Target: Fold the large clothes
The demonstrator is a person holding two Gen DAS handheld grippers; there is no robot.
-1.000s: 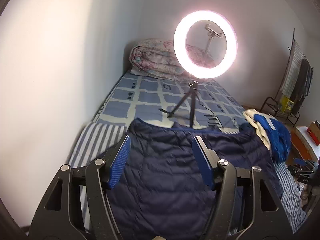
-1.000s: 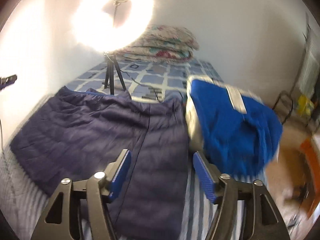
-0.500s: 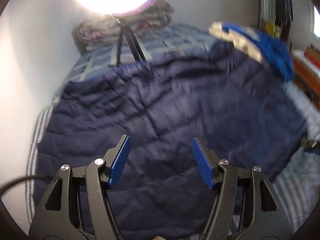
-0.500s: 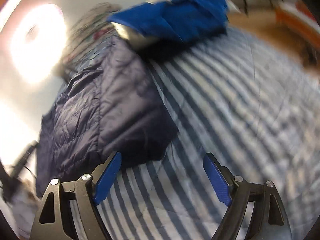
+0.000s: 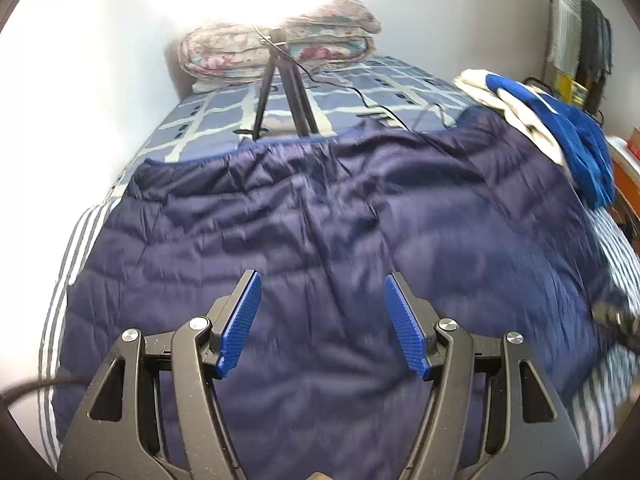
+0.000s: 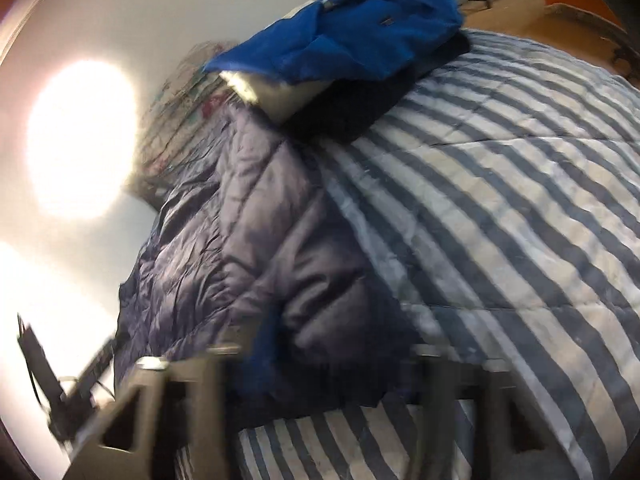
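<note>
free: striped bedspread (image 6: 500,220) | blocked: tripod (image 5: 280,92), blue garment pile (image 5: 560,132)

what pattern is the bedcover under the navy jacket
Dark grey and white stripes on the bedcover, clearest in the right wrist view.

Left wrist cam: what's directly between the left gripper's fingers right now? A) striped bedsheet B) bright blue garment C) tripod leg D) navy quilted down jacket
D: the left gripper has its jaws apart over the navy quilted down jacket, which fills the gap between the blue pads; the bright blue garment lies far right and the tripod stands beyond the jacket.
</note>
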